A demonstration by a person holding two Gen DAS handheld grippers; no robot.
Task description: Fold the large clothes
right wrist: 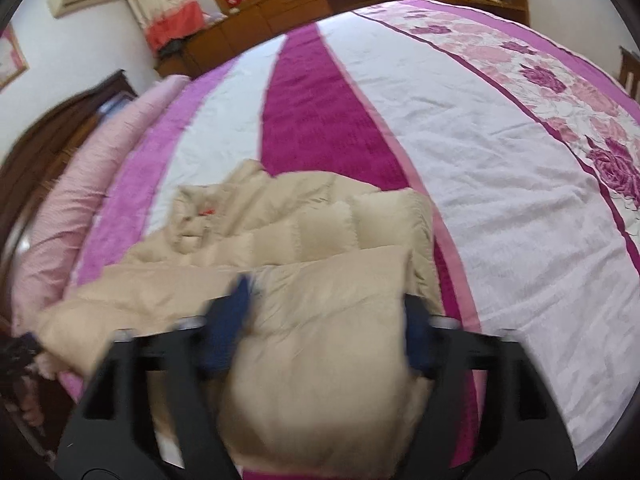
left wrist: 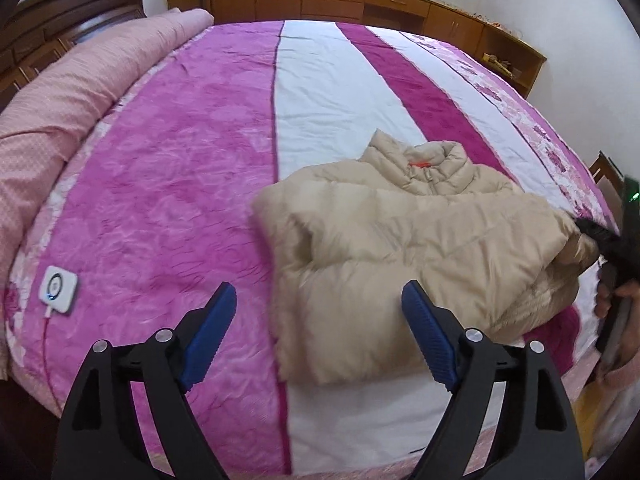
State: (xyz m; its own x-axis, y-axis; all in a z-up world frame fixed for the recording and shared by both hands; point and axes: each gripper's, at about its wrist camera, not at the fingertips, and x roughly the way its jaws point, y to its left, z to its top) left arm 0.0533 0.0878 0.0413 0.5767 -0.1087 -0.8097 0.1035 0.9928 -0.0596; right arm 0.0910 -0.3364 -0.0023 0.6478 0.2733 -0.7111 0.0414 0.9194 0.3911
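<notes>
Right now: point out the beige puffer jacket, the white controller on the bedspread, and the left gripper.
beige puffer jacket [left wrist: 400, 232]: left wrist view, quilted body panel.
white controller [left wrist: 59, 289]: left wrist view, centre of its face.
left gripper [left wrist: 320, 320]: left wrist view, midway between the blue fingertips, jaws open.

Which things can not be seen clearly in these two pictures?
- Right gripper, right wrist view: motion blur; pads' contact with the beige jacket unclear.
- Jacket's near hem, right wrist view: cut off by the bottom edge.
- Hand, left wrist view: cut off by the right edge.
</notes>
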